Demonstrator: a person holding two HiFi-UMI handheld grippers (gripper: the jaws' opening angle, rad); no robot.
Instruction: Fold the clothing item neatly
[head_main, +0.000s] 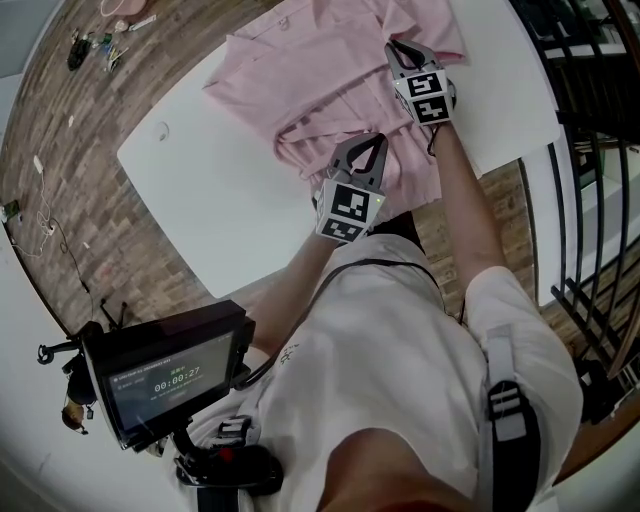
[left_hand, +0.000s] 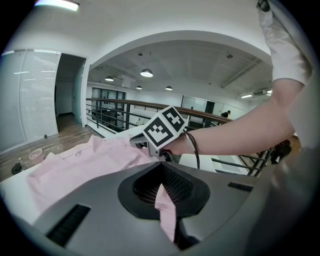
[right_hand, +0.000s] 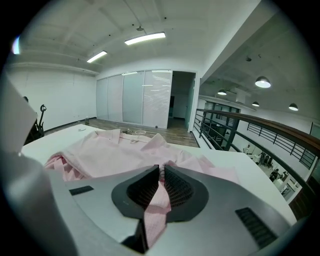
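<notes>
Pink cloth sits pinched in my left claw (left_hand: 162, 189): its two dark ribbed pads are clenched together on a narrow fold of the shirt (left_hand: 90, 160), and the fold hangs down between them toward the camera. My right claw (right_hand: 161, 172) is clamped the same way, its pads pressed on a strip of the shirt (right_hand: 115, 155) that trails back under the jaws. From the head view, the left claw (head_main: 372, 142) grips the shirt's edge nearest my body, where the fabric is bunched into wrinkles. The right claw (head_main: 392, 46) grips the shirt's right side, farther from me, so the two claws are apart along that side of the garment. The shirt (head_main: 320, 80) lies spread but rumpled. In the right gripper view its collar and a cuff lie at the far end, away from both claws. Under the shirt is a white counter (head_main: 220, 200), with bare surface showing to the shirt's left and on its near side. Beyond the shirt's left side, past the counter edge, I see a wood floor (head_main: 60, 150). Off the shirt's right side runs a dark railing (head_main: 590, 200).
</notes>
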